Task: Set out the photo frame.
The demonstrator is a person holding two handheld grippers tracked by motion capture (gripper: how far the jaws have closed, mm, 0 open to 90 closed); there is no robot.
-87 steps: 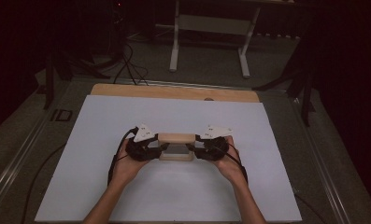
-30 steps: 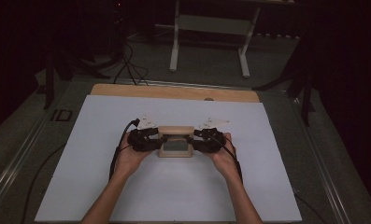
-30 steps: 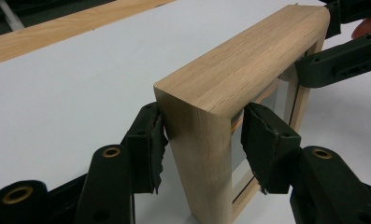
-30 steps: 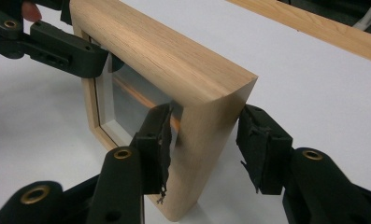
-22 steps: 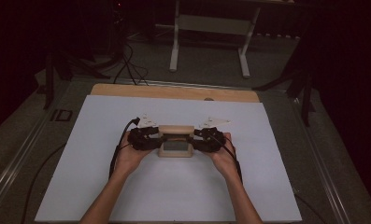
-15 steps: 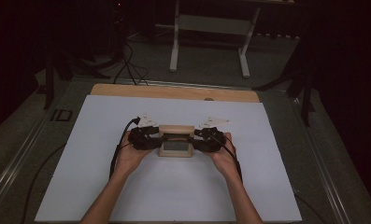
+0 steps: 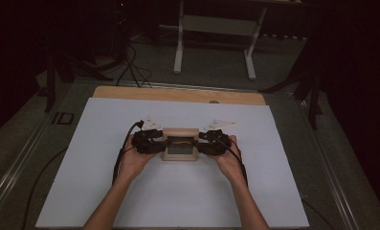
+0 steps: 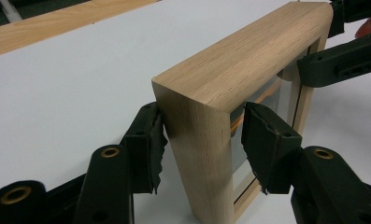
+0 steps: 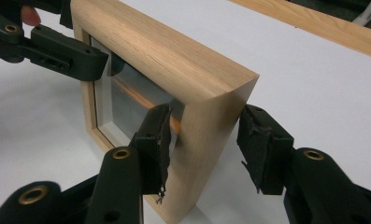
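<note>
Wooden picture frame (image 7: 180,143) stands upright near the middle of the white worktop (image 7: 106,191), glass face toward the person. Left gripper (image 8: 199,140) straddles the frame's left side post; one pad touches the back, the other looks just clear of the front. Right gripper (image 9: 204,140) straddles the right side post, both pads close alongside; firm contact not discernible.

1 wooden frame (image 7: 180,143), 2 grippers, 1 table (image 7: 96,143)
</note>
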